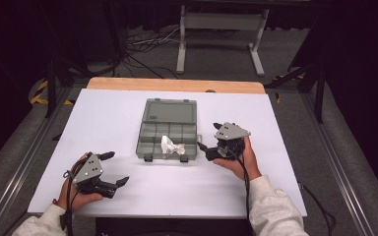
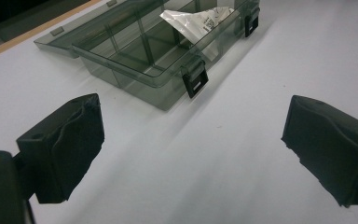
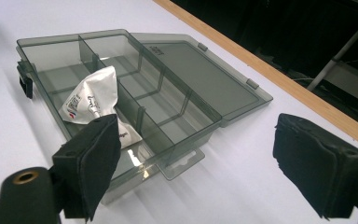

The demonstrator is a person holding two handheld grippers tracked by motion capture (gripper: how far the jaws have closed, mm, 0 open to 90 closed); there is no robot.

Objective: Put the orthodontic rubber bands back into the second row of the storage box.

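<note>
High view: the left gripper (image 1: 112, 169) hovers near the desk's front left corner, jaws spread wide and empty. At the desk's middle lies the open box (image 1: 152, 142), lid folded back, with a white packet (image 1: 171, 146) in a front compartment, poking above the rim. The right gripper (image 1: 207, 141), also wide open and empty, sits just beside the box's right edge. A careless reach could shove the light box, or the packet could jam the lid.

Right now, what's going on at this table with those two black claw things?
A person holds a two-jaw tool in each hand over a white table. Between them lies an open grey compartment box, lid folded back, with a crumpled white packet in a front compartment. The right gripper sits beside the box, the left gripper farther off. Both have their jaws apart, holding nothing.
</note>
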